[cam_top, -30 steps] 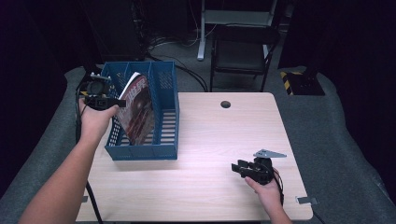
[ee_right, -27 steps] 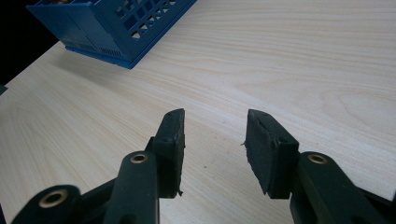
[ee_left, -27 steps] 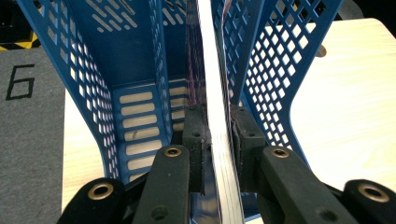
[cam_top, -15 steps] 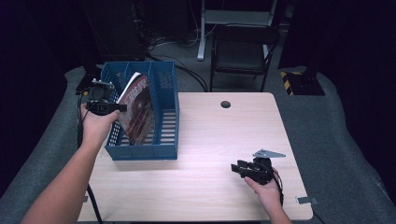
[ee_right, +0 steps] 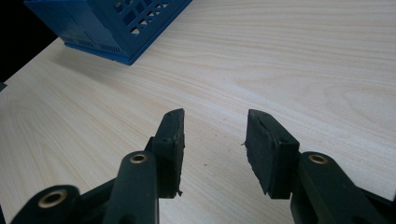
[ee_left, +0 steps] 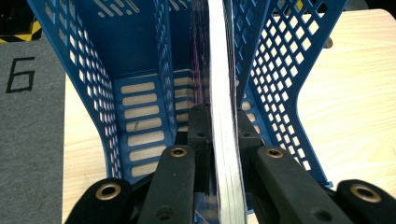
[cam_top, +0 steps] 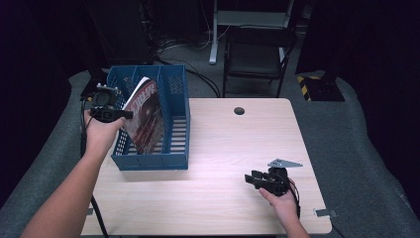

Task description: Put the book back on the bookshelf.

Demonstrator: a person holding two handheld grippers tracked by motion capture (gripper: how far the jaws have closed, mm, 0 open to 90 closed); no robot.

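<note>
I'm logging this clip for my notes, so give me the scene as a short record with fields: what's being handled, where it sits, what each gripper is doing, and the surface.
item handled: magazine, standing on edge, tilted
container: blue file rack with slotted floor and perforated walls, at the table's left
magazine position: inside the rack, between its dividers
left gripper: jaws clamped on the magazine's edge
right gripper: jaws apart, nothing between them, low over the bare table
surface: light wooden table
background: dark chair behind the table
</note>
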